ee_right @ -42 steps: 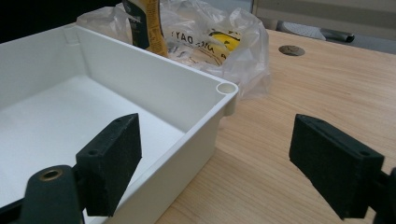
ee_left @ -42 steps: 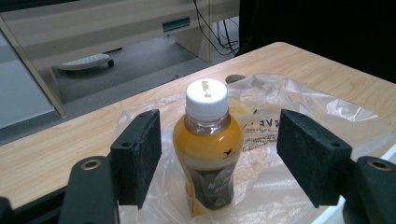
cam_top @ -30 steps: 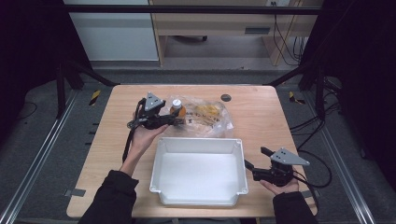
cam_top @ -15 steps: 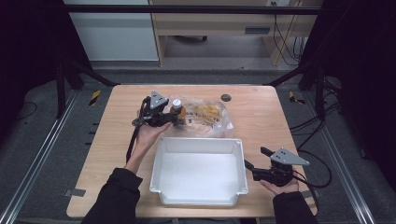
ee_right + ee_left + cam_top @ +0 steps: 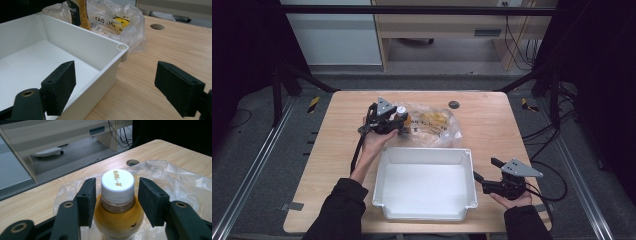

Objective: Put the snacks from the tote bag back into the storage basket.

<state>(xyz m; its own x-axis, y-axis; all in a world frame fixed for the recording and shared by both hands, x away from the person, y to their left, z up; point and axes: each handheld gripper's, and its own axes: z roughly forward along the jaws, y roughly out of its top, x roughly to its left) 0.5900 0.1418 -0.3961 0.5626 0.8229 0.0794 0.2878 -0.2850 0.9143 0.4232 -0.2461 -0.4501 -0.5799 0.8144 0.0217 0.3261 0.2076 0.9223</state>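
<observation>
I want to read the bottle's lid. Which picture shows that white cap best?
The left gripper view: the white cap sits close up between the left gripper's open jaws. The high view shows it as a tiny pale dot. The right gripper view catches part of the bottle, no cap.

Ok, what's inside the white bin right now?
Nothing visible: the white bin shows a bare floor in the high view. The right gripper view shows its near wall hiding part of the floor from that angle.
</observation>
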